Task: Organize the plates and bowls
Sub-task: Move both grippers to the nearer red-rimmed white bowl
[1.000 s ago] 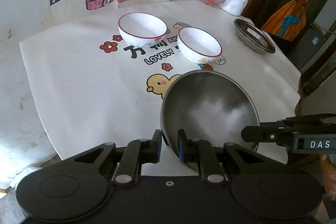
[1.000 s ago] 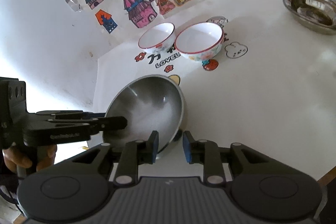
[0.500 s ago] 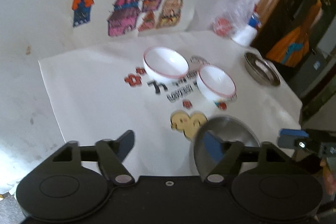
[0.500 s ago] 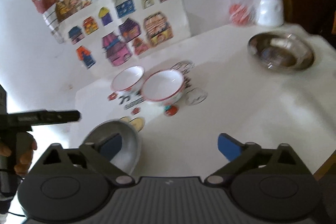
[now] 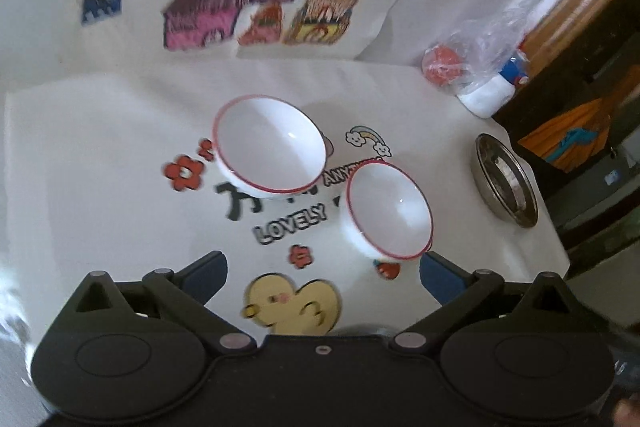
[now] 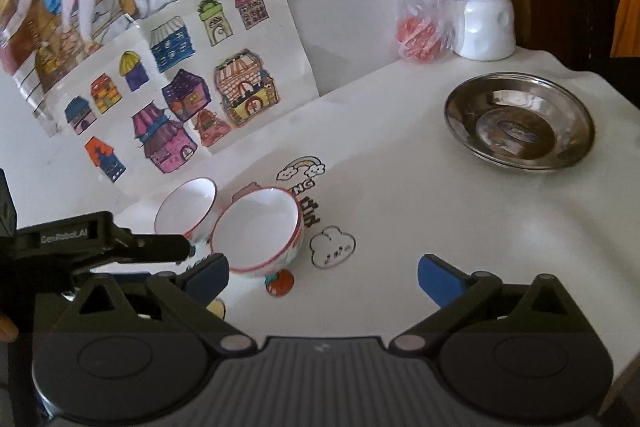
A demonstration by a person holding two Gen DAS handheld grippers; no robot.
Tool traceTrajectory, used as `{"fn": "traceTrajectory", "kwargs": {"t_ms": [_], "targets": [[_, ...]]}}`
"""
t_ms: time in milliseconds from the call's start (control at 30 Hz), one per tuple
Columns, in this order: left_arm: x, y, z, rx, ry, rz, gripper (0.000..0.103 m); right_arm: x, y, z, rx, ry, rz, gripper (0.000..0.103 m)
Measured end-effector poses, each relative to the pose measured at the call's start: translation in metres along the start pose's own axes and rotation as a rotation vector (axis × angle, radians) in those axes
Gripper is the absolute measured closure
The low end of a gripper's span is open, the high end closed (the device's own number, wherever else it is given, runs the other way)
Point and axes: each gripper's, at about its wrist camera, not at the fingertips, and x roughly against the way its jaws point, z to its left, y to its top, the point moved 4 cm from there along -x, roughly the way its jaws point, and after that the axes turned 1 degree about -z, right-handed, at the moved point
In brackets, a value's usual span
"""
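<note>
Beyond empty jaws, apparently: two bowls (image 5: 328,183).

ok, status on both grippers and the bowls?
Left gripper and right gripper open, jaws just opened, nothing between them. Two red-rimmed bowls side by side, unstacked. Steel plate apart, far right. Nothing blocking.

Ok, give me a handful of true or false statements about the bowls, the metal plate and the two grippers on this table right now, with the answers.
1. Two white bowls with red rims, one and the other, stand on the table. True.
2. One bowl is stacked inside the other. False: they sit side by side.
3. The left gripper holds a bowl. False: it is open and empty.
4. The metal plate lies apart from the bowls, near the table's edge. True.
5. The right gripper is shut. False: its fingers are spread wide.
</note>
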Motion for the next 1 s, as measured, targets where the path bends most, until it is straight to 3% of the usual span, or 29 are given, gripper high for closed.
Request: {"fn": "traceTrajectory", "kwargs": {"t_ms": [333,467,767,900,1000], "targets": [[-0.04,0.011,-0.009,0.138,-0.007,0.035,0.001,-0.048,0.016,-0.003,0.072,-0.005,0.03,0.001],[-0.048,0.012,-0.014,0.145,-0.023,0.041,0.001,-0.062,0.012,-0.003,0.096,0.003,0.046,0.011],[-0.058,0.014,-0.016,0.14,-0.009,0.026,0.014,-0.073,0.006,0.003,0.113,0.037,0.062,0.02],[-0.058,0.014,-0.015,0.143,-0.011,0.019,0.02,-0.077,0.005,0.008,0.124,0.049,0.074,0.033],[-0.058,0.013,-0.015,0.149,-0.021,0.023,0.033,-0.079,0.006,0.011,0.118,0.063,0.075,0.047]]}}
